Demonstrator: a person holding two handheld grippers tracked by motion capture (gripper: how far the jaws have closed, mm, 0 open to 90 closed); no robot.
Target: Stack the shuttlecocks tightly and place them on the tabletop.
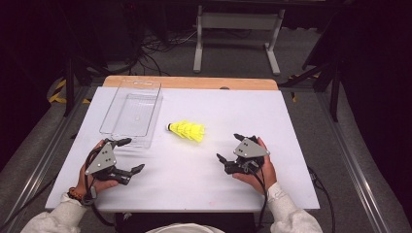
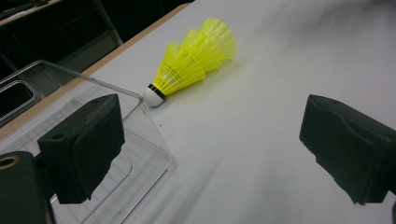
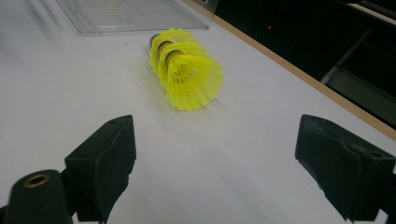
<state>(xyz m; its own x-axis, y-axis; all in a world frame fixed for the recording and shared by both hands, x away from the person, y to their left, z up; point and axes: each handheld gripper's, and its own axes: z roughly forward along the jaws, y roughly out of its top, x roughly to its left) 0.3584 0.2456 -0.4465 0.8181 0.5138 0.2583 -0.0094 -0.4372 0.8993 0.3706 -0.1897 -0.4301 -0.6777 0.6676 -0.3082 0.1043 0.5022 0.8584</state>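
High view, left to right. Dark grey floor with a metal rail point(image 1: 36, 170) running diagonally at the left edge, yellow-black hazard tape point(image 1: 57, 92) at upper left. White tabletop point(image 1: 204, 184) fills the middle, with a strip of wooden edge point(image 1: 194, 82) showing along its far side. Behind it: a tangle of cables point(image 1: 155, 48) on the floor and a grey stand point(image 1: 238, 29) at top centre. Surroundings are black.

Left gripper point(image 1: 130, 155) at lower left, jaws spread wide, nothing between them. Just above it, a clear plastic tray point(image 1: 131, 112) sits on the tabletop; in the left gripper view one jaw overlaps the tray's near corner, contact can't be judged.

Stack of yellow shuttlecocks point(image 1: 187, 130) lies on its side at table centre, just right of the tray, white cork tip toward the tray, well apart from both grippers.

Right gripper point(image 1: 232, 148) at lower right, jaws released and wide, empty. Another rail point(image 1: 350, 160) on the right.
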